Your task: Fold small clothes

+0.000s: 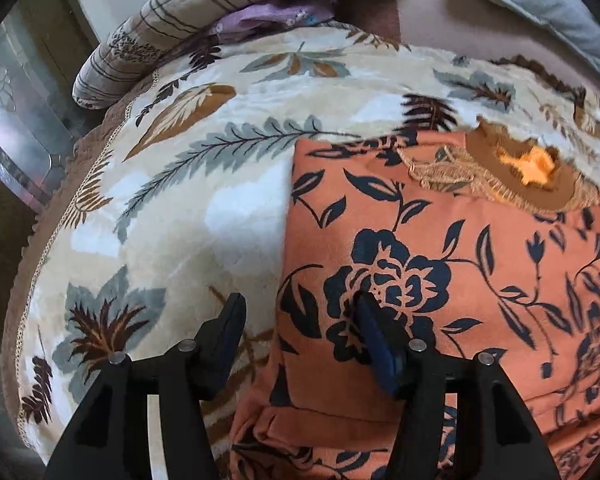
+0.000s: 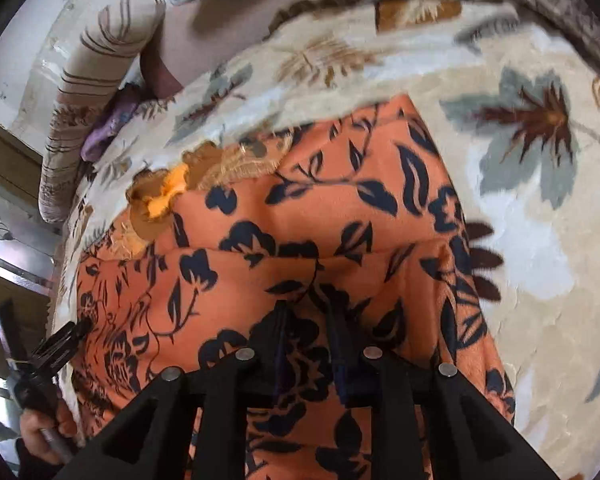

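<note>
Already folded into a rough rectangle, the orange floral garment (image 1: 440, 280) lies at 3 o'clock on the bed's leaf-print blanket (image 1: 180, 200); the left hand-held gripper (image 1: 296, 312) gapes empty over its edge, the right hand-held gripper (image 2: 306, 316) stands slightly parted, nothing visibly pinched; further folds likely remain.

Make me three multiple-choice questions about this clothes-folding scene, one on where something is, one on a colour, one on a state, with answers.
1. Where does the orange floral garment lie?
A. on the leaf-print blanket
B. on a bare floor
C. in a basket

2. What colour is the garment's flower print?
A. white
B. dark navy
C. green

3. How do the left gripper's jaws stand?
A. open, straddling the garment's edge
B. clamped on a pillow
C. out of view

Answers: 1 A, blanket shows around it; 2 B, dark blooms on orange; 3 A, one finger over blanket, one over garment.
</note>
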{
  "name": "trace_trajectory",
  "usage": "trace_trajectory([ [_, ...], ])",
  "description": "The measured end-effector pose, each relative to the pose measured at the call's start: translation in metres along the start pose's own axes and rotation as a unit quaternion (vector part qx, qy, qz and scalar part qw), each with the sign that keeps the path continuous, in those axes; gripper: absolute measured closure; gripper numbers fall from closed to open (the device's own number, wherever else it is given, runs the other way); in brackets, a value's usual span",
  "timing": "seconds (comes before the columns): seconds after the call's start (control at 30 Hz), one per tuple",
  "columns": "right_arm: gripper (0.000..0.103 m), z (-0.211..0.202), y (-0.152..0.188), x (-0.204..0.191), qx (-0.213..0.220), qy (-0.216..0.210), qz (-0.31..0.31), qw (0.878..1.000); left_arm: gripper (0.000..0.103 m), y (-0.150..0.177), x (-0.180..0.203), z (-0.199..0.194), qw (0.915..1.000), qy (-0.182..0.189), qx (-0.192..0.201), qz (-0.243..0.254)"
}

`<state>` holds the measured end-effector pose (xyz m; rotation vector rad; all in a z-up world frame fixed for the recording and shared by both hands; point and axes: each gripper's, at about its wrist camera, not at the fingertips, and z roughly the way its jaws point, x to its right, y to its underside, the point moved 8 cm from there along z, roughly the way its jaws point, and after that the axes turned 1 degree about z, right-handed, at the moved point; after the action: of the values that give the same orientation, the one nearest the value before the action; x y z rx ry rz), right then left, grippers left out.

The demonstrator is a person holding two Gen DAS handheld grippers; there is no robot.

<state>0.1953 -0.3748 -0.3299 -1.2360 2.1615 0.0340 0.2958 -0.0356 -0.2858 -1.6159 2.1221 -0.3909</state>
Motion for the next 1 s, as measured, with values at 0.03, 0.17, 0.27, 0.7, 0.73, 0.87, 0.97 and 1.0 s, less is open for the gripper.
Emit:
trace_trajectory([
  [0.03, 0.08, -0.006, -0.001, -0.009, 0.013, -0.014, -0.005, 1.0, 0.044, -0.002, 0.001, -0.005, 1.0, 0.002, 0.008, 0.0],
  [0.17, 0.08, -0.016, -0.001, -0.048, 0.045, -0.069, -0.05, 0.995, 0.044, -0.019, 0.021, -0.032, 0.9976, 0.019, 0.066, 0.012],
  [0.27, 0.08, -0.005, 0.014, -0.076, 0.016, -0.098, -0.07, 0.993, 0.043, -0.028, 0.046, -0.031, 0.9969, 0.037, 0.063, 0.028],
  [0.7, 0.08, 0.001, 0.035, -0.102, -0.015, -0.124, -0.118, 0.985, 0.038, -0.012, 0.043, -0.015, 0.999, 0.029, 0.027, 0.019],
  [0.73, 0.08, 0.003, 0.039, -0.106, -0.024, -0.128, -0.123, 0.984, 0.038, -0.01, 0.038, -0.015, 0.9992, 0.027, 0.025, 0.014],
  [0.87, 0.08, 0.028, 0.063, -0.106, -0.069, -0.101, -0.143, 0.982, 0.037, 0.017, 0.026, -0.002, 0.9995, 0.029, -0.012, 0.003],
  [0.97, 0.08, 0.016, 0.062, -0.109, -0.061, -0.103, -0.148, 0.982, 0.038, 0.02, 0.018, -0.017, 0.9995, 0.032, 0.0, 0.0],
  [1.0, 0.08, 0.008, 0.061, -0.11, -0.052, -0.113, -0.148, 0.981, 0.038, 0.02, 0.013, -0.027, 0.9994, 0.033, 0.011, 0.0],
])
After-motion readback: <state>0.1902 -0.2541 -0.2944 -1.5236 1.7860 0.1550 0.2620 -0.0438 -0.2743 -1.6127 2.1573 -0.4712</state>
